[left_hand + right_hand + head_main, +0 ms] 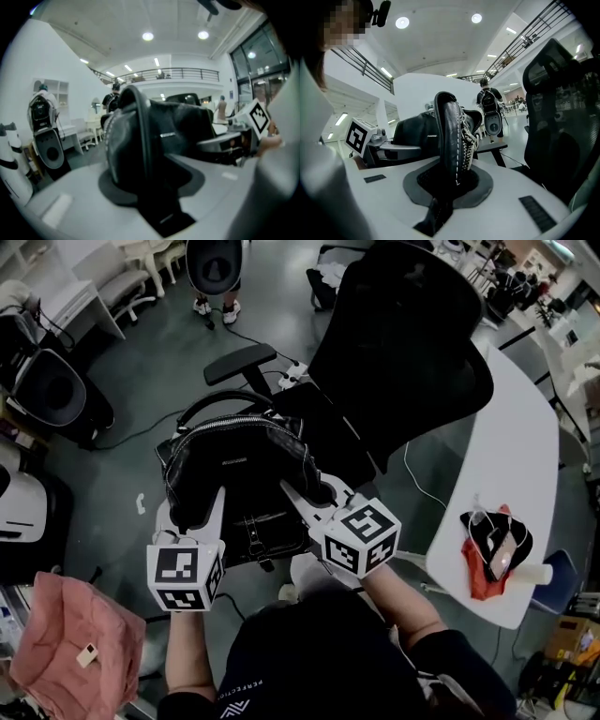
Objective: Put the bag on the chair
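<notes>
Nearest, the left tongs and right tongs each pinch 1 side of the black bag's open top, keeping it level and aloft. Just beyond it, the chair seat appears free to receive it.

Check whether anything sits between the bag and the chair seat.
Nothing visible does. The bag is held right in front of the chair, and the part of the seat that shows is bare.

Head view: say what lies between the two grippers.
The bag lies there, as the head view shows: the left gripper grips one edge of it, the right gripper the other.
</notes>
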### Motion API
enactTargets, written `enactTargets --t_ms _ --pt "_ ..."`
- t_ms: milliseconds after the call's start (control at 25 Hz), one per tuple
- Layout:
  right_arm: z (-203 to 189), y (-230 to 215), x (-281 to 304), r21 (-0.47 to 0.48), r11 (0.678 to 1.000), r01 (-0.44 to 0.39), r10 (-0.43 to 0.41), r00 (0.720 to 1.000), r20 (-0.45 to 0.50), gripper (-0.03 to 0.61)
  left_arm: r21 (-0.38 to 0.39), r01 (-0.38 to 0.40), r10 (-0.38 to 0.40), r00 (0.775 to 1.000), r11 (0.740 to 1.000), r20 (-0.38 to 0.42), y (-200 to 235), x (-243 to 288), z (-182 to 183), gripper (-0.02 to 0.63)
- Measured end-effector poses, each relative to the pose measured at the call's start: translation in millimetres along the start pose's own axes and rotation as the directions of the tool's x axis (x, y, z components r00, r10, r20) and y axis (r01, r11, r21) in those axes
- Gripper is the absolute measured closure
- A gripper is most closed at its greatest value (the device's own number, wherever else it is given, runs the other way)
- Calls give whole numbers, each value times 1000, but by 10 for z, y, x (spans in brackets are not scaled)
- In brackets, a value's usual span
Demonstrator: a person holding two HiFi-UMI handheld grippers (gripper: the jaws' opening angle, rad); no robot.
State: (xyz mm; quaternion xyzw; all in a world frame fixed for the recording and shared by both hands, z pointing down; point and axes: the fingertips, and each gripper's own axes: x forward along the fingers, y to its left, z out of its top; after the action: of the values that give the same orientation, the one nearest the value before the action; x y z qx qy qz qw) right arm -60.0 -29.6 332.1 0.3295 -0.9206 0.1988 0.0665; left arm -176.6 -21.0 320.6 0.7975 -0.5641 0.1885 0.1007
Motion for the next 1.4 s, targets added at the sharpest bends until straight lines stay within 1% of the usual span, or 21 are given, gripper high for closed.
enactTargets --t_ms 160,280,520,800,1160,1400 --pt "170 -381 239 8 1000 -10 10 1000 -6 546 -8 -14 14 1000 1000 -16 98 414 168 445" --pt "263 -669 394 0 1000 -16 16 1000 -19 546 -29 -17 16 1000 999 -23 138 720 248 445" --pt "262 -1234 732 11 1000 -26 26 998 -61 546 -63 -27 23 998 998 -64 223 1352 228 445" --pt "100 -1701 1048 28 999 -42 44 992 -115 545 -106 -42 31 993 993 -110 290 1870 43 446" --pt "-195 -2218 1432 49 996 -68 74 988 -138 543 -123 -46 29 990 991 -140 386 2474 -263 445" --pt "-456 -2522 1651 58 996 -63 72 984 -164 538 -140 -40 16 987 989 -163 429 2836 -542 446"
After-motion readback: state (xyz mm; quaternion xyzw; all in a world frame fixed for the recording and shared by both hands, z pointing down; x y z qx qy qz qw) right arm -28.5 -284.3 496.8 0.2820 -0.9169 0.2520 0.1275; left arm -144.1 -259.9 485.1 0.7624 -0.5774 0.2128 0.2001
